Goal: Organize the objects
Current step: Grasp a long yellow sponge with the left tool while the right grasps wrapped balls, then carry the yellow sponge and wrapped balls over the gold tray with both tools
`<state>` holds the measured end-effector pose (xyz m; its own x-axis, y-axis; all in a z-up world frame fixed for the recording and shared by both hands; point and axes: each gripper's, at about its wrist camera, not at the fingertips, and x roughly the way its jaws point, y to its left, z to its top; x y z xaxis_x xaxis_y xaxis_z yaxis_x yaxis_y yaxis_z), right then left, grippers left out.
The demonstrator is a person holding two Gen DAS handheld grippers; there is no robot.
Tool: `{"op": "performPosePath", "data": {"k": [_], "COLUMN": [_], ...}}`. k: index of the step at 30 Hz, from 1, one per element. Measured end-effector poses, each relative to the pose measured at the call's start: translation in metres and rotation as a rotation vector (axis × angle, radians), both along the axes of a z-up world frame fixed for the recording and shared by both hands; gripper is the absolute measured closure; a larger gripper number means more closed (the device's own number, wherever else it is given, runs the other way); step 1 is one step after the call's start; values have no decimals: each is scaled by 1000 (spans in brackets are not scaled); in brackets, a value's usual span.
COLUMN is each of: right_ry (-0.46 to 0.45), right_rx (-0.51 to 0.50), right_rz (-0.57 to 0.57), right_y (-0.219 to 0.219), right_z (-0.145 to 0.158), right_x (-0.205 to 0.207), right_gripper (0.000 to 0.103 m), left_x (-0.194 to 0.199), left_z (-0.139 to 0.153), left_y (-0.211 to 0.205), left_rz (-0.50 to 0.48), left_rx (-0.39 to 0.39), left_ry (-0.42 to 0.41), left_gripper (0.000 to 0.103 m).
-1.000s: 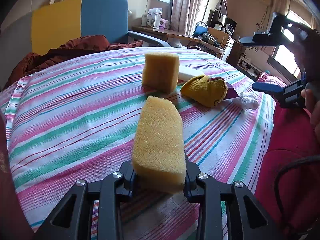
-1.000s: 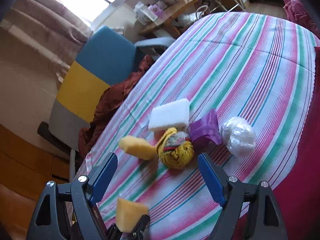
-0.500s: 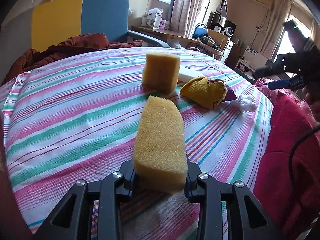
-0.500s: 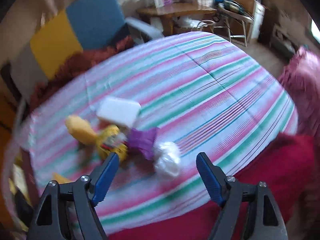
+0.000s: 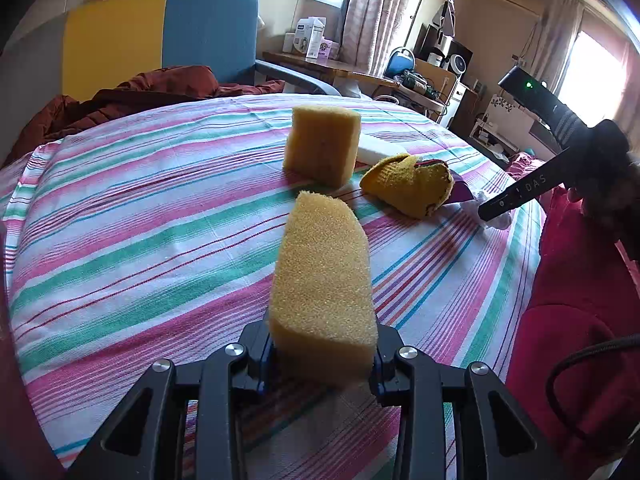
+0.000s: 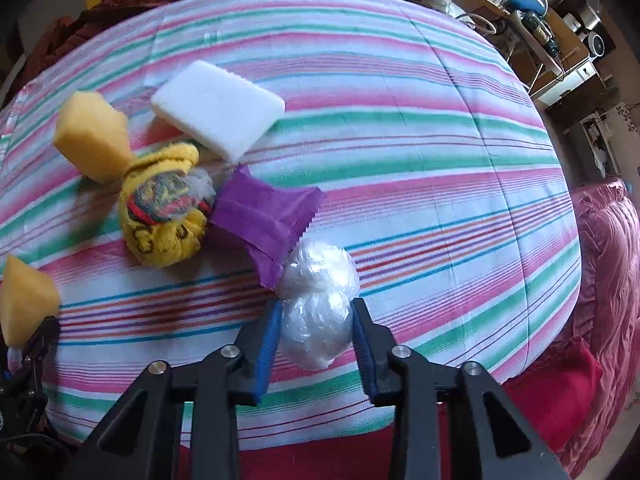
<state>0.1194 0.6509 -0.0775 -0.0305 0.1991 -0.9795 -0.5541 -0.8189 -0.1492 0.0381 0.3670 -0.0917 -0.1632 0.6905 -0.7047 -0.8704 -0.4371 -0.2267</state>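
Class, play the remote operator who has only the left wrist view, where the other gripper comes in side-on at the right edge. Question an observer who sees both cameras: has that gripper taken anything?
Operator: Is the right gripper holding something?
Observer: Yes, the right gripper is shut on the clear plastic ball.
Operator: What touches that ball?
Observer: The purple wrapper meets its far side.
Operator: What lies behind my standing sponge?
Observer: A white sponge block, flat on the striped cloth.

Right gripper (image 6: 314, 330) swung down from above the striped cloth, now closed around crumpled clear plastic ball (image 6: 316, 312) beside purple wrapper (image 6: 266, 220).
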Motion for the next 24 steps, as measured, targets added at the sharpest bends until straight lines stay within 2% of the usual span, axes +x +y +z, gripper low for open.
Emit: {"op": "performPosePath", "data": {"k": [4,9,14,17,18,20,24], "right_ry": [-27,11,208,303,331,379,437], "right_rx": [47,77,52,32,25,7,-48], "right_rz": [4,-20,-34,3,20,58,127], "right_y": [-6,-22,-44,-69,-79,-99,-140], "right_z": [5,26,63,77,80,85,89], "right_x": [8,35,54,41,30,17,-11], "right_gripper": [70,70,70,70,70,70,70], "left_x": [-1,-2,-2,8,10,8,4], "left_z": [0,0,2,9,12,18,42], "left_y": [0,-1,-3,-8,-13,-24,-56], "left_rz": [-1,-2,-4,-20,-15,5,66], "left_rx": [2,8,4,-42,-49,-39,0], "left_ry": [-3,-11,-22,45,40,9,20], "left_gripper": [66,66,68,68,68,68,68]}}
